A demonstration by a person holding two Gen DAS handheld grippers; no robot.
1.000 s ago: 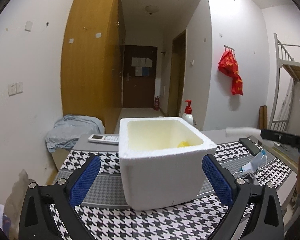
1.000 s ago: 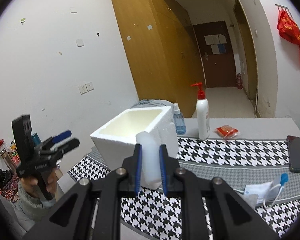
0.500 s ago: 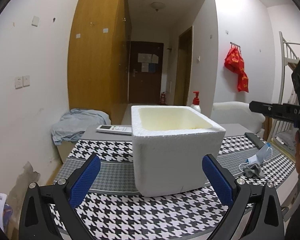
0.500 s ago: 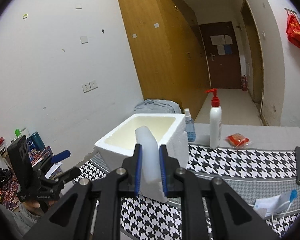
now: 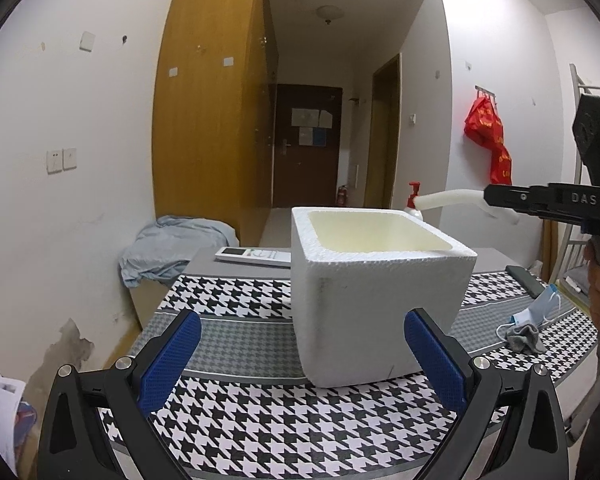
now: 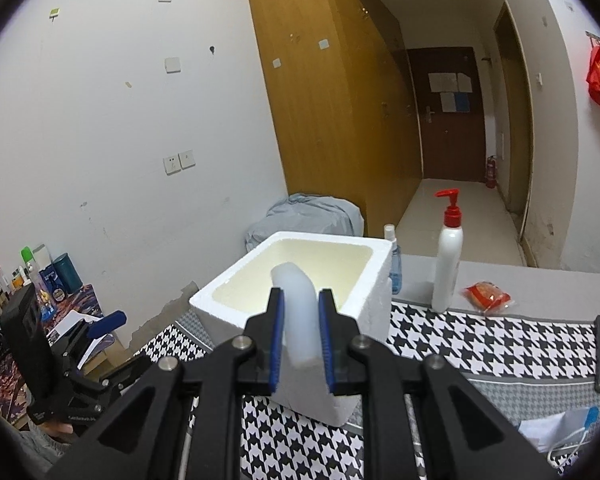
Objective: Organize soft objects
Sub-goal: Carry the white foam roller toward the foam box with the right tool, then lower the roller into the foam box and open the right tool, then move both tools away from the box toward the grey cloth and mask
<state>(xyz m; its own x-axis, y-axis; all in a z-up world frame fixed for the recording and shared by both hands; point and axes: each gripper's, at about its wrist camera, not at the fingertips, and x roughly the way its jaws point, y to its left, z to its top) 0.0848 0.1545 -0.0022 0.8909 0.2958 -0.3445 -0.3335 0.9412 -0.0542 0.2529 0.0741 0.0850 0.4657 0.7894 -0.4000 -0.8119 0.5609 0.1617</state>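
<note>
A white foam box (image 5: 380,292) stands open on the bench (image 5: 260,412), which wears a black-and-white houndstooth cloth with a grey band across it. The right hand-held gripper (image 6: 300,336) pinches a pale foam strip (image 6: 298,320) between its blue pads; the strip's far end reaches over the box's near rim, above the opening. In the left wrist view the same strip (image 5: 448,198) juts leftward from the right hand-held gripper (image 5: 488,196), above the box's far right corner. The left hand-held gripper (image 5: 300,356) is spread wide and holds nothing, just near of the box.

On the far bench edge lie a remote (image 5: 254,256), a pump bottle (image 6: 448,264), a small spray bottle (image 6: 394,260) and a red packet (image 6: 488,296). To the right lie a dark phone (image 5: 526,280), a face mask (image 5: 538,310) and a grey rag (image 5: 524,338). Beyond are white walls, a tall wooden wardrobe (image 5: 212,108), a crumpled blue cloth (image 5: 172,244), a dark door (image 5: 304,144) down the hall and a red bag (image 5: 490,136) on a hook.
</note>
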